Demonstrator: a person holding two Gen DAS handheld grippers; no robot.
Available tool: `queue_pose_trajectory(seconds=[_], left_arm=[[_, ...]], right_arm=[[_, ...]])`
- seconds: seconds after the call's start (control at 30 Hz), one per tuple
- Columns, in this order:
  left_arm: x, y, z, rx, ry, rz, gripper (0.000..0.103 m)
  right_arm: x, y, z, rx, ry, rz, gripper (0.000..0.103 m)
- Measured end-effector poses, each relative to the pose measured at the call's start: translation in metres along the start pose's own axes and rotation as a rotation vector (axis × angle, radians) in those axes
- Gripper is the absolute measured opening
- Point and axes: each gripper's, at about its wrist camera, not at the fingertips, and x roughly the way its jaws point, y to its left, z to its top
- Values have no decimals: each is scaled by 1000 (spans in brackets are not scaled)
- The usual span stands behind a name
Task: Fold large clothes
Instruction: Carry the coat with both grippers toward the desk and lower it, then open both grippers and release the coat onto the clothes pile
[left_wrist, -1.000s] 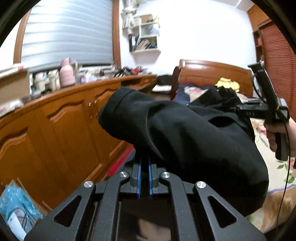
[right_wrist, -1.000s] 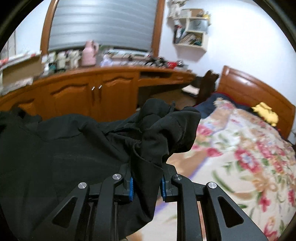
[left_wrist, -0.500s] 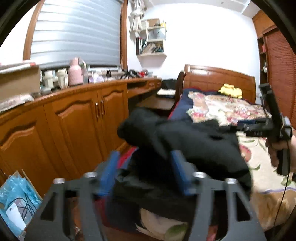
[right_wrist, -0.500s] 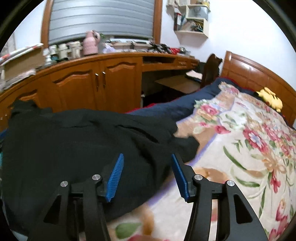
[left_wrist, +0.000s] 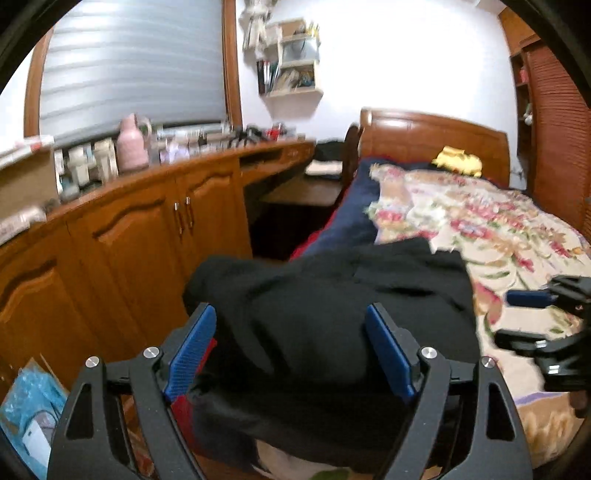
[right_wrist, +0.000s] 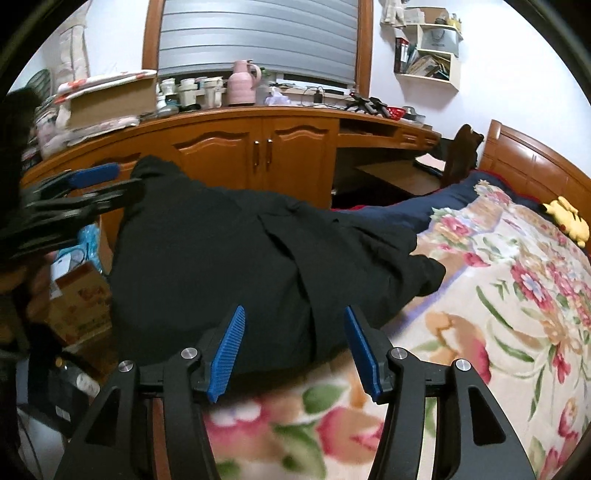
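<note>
A large black garment (left_wrist: 332, 302) lies bunched on the near corner of the bed and hangs over its edge toward the cabinets. In the left wrist view my left gripper (left_wrist: 290, 310) stands just short of it, its jaws still opening, with cloth showing between the blue pads but not pressed. In the right wrist view the garment (right_wrist: 221, 258) spreads ahead of my right gripper (right_wrist: 294, 312), which is open with its pads clear of the fabric. Each gripper shows in the other's view: the right gripper (left_wrist: 506, 317) over the blanket, the left gripper (right_wrist: 107, 192) at the garment's far left end.
A floral blanket (right_wrist: 517, 295) covers the bed, with a yellow plush toy (right_wrist: 569, 218) by the wooden headboard (left_wrist: 432, 136). Wooden cabinets (right_wrist: 240, 147) with a cluttered top run along the bed's left. Cardboard boxes (right_wrist: 77, 302) and a blue bag (left_wrist: 26, 406) sit on the floor.
Both grippers were shut on the raised black garment. Both have opened and let go, and the garment has dropped onto the bed. The right gripper has sunk toward the blanket.
</note>
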Motion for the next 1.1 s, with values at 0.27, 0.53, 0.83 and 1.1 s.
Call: queue_pose_trajectory(seconds=[0.27,0.53,0.83,1.1], left_arm=[[36,19,-44,-35,139,22,83],[21,17,-54,-68,120,49,83],[-18,9,-46,-46,75,66,86],[-54,-39,-37,30,1,-3,103]], right_arm=[[-20,2,-7,-2,-2,15,58],[-35,7,-19,9,-8,32,58],[-60,-1,-34,45,-30,13,58],[-88,-12,-59,97,-34,-31,58]])
